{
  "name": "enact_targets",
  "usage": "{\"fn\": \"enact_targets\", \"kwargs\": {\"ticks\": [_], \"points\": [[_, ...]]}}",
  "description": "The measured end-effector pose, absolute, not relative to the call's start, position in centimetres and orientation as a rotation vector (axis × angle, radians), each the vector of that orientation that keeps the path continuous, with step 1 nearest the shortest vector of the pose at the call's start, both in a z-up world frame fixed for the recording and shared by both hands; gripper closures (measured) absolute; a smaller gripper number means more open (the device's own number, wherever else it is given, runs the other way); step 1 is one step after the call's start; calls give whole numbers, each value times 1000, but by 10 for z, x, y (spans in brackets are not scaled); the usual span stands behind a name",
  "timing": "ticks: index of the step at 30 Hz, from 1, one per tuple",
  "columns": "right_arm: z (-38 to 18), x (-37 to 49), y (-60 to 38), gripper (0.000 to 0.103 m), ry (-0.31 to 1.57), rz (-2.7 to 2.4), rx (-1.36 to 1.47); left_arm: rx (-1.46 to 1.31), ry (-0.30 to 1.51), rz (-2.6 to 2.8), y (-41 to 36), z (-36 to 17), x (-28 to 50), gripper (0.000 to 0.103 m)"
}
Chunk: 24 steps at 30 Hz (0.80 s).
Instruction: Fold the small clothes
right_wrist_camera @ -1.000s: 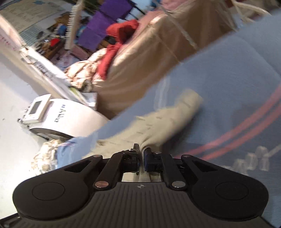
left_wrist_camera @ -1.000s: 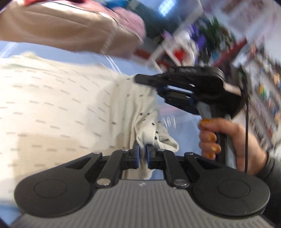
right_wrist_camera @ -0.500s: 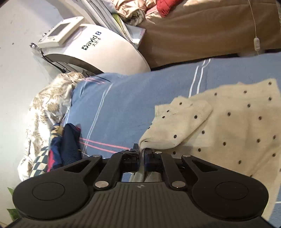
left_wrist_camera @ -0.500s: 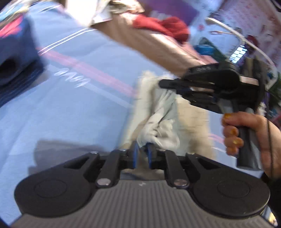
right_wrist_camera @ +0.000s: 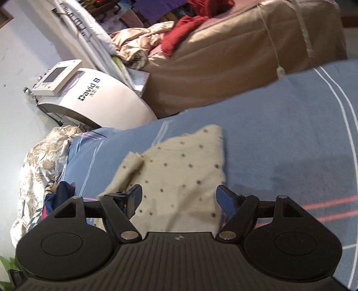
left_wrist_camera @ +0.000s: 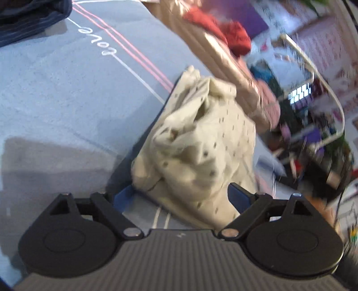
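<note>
- Left wrist view: the left gripper [left_wrist_camera: 181,195] has its fingers spread wide and released, grasping nothing. Between and just beyond them lies a small cream garment [left_wrist_camera: 197,143] with dark dots, on a blue bedspread [left_wrist_camera: 56,94] marked with pink and white stripes. From this side the garment looks bunched and lumpy, with layers piled on one another and loose folds sticking up at the far end. A dark blue piece of clothing [left_wrist_camera: 29,20] sits at the top left corner, well apart from the cream one. Beyond the bed, a tan cover [left_wrist_camera: 214,47] carries a red cloth [left_wrist_camera: 237,38]; the room behind is blurred.

- Right wrist view: the right gripper [right_wrist_camera: 179,197] is also let go, its fingers parted with nothing between them but the garment [right_wrist_camera: 179,170] lying flat below. Here the garment shows as a rough, compact patch on the bedspread [right_wrist_camera: 279,138], its left edge turned over on itself. To the left, a dark patterned garment [right_wrist_camera: 56,197] lies near the bed's edge, next to a floral cloth [right_wrist_camera: 42,156]. A white machine [right_wrist_camera: 100,98] with a small screen stands on the floor beyond the bed.

- Progress, as a judgement: the cream garment seems to have been gathered into a smaller shape and set down, but the result is untidy. It likely needs smoothing or one more fold, and the dark garments appear not yet folded.
</note>
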State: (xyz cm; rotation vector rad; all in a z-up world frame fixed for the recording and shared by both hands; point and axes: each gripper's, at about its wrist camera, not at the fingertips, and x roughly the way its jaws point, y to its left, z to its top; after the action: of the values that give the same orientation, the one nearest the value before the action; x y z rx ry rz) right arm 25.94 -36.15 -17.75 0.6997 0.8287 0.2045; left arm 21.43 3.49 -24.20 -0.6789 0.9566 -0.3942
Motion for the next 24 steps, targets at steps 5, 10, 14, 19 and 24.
{"fn": "enact_targets", "kwargs": {"ticks": [5,10,14,19,24], "points": [[-225,264,-360,30,801,279,954,-776,961,-320,27,-250,238,63],[-237,284,-346,85,727,229,1032,-812,972,-288,19,-253,251,82],[-207,266,-353,91,643,197,996,-751,911,-366,-2,-217,241,84],[-124,212,-407,91,510,169,898,-769,875,-579,-69,-152,220,84],[-29,126,-513,91,451,68,821,-780,876,-856,-184,-92,179,84]]}}
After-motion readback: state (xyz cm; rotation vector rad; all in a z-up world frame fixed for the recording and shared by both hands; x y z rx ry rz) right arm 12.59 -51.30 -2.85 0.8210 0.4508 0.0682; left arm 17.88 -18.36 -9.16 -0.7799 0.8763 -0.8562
